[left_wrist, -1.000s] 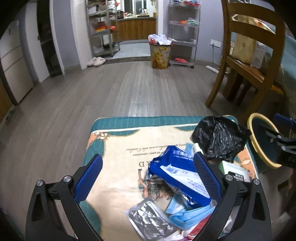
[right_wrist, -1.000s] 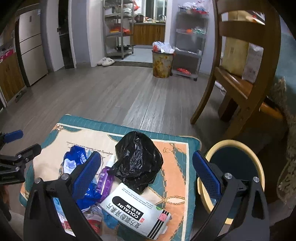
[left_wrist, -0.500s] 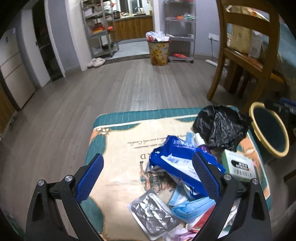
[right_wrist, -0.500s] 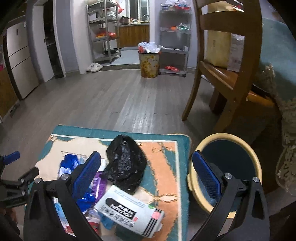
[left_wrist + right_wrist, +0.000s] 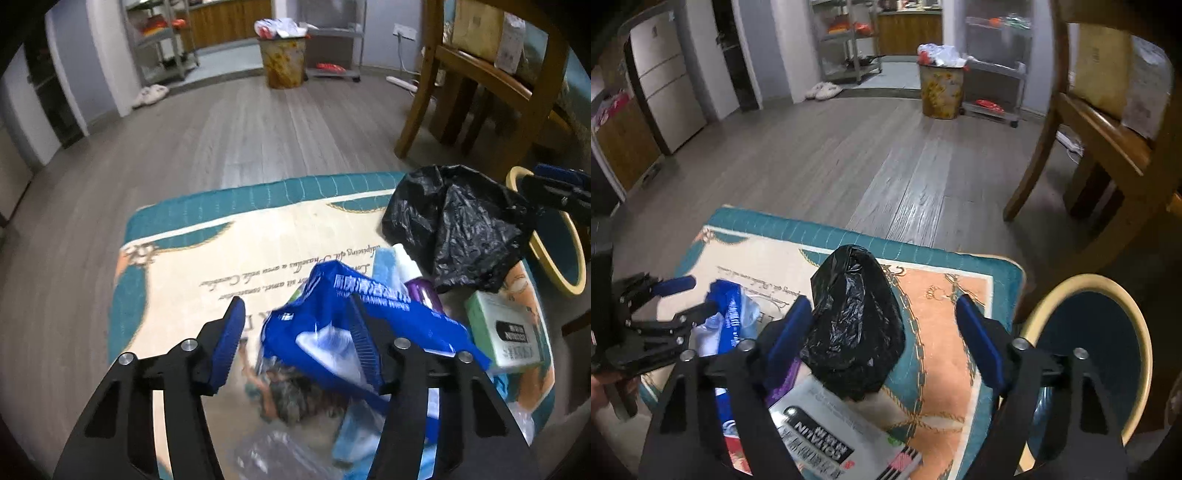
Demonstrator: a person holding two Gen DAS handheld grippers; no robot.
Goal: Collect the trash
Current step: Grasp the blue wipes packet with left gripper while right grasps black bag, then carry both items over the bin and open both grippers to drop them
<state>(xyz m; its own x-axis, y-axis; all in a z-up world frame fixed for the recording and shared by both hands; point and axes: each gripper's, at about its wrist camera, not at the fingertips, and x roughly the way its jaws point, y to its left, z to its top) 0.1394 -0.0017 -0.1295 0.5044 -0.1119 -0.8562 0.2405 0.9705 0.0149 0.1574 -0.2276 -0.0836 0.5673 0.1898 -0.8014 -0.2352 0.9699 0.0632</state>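
A pile of trash lies on a teal and cream mat [image 5: 207, 258]. My left gripper [image 5: 299, 343] is open, its jaws on either side of the left end of a blue wet-wipe pack [image 5: 332, 332]; the right finger lies over the pack. My right gripper [image 5: 886, 339] is open around a crumpled black plastic bag [image 5: 853, 325], which also shows in the left wrist view [image 5: 461, 229]. A white tissue box [image 5: 827, 439] lies below the bag, and in the left wrist view [image 5: 506, 336] right of the pack. A purple bottle [image 5: 421, 291] lies between pack and bag.
A yellow-rimmed blue bin [image 5: 1104, 343] stands on the floor right of the mat. A wooden chair [image 5: 1108, 147] stands behind it. A full yellow waste bin [image 5: 940, 88] stands far back by metal shelves. Grey wood floor surrounds the mat.
Both grippers have moved down and forward toward the pile and narrowed. The left now straddles the blue pack's end, the right now straddles the black bag.
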